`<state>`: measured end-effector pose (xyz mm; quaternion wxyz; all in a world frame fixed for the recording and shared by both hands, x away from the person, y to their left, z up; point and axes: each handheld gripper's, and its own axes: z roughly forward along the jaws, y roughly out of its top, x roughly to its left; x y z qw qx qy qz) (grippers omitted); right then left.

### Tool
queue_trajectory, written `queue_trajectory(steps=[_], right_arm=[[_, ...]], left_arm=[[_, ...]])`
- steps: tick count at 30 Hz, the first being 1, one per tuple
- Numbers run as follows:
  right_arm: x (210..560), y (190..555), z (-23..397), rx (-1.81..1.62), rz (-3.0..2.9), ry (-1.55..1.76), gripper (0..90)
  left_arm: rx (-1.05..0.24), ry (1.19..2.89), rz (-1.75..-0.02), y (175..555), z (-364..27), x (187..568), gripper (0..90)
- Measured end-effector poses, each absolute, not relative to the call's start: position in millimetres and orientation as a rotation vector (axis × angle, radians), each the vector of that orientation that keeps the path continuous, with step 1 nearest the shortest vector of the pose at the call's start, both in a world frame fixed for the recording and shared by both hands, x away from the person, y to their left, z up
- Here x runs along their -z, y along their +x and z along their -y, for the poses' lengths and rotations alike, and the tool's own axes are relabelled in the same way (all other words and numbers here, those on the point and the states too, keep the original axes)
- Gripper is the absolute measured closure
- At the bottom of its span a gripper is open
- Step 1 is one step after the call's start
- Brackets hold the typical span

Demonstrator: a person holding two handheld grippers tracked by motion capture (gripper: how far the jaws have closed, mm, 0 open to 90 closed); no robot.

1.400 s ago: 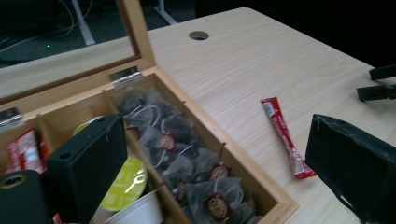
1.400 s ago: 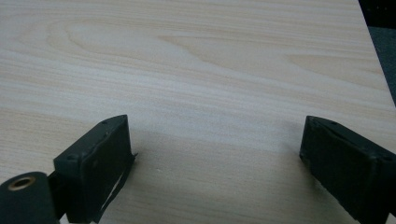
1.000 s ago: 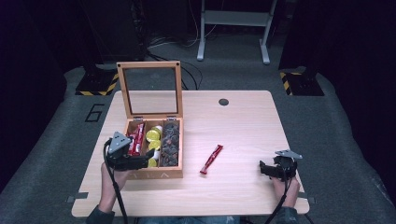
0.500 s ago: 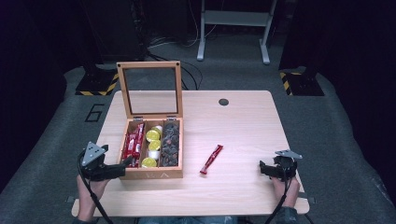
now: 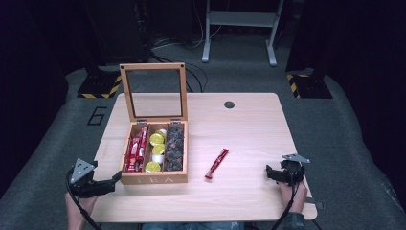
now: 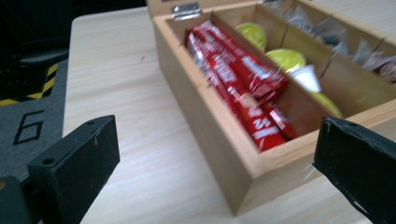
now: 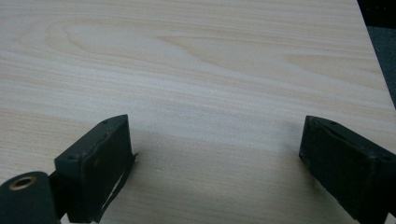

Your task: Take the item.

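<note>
Wooden box: three compartments; one red sachet on table; both grippers' fingers apart.

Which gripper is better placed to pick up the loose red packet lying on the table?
Probably the right gripper: it sits open with bare table between it and the red packet. The left gripper, also open, has the wooden box in its way.

We are looking along our right gripper, jaws standing wide apart, nothing between them, hovering over bare light wooden table.
</note>
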<state>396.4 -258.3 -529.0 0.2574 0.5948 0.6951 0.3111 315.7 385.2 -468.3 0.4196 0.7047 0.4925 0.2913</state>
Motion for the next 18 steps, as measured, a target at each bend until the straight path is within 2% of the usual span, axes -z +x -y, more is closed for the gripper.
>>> queue_trajectory(steps=[18], right_arm=[[528.9, 396.4, 258.3, -0.847, -1.884, 1.615, 8.5]], left_arm=[[-0.629, 1.946, -1.335, 329.7, -406.0, 525.7, 0.2]])
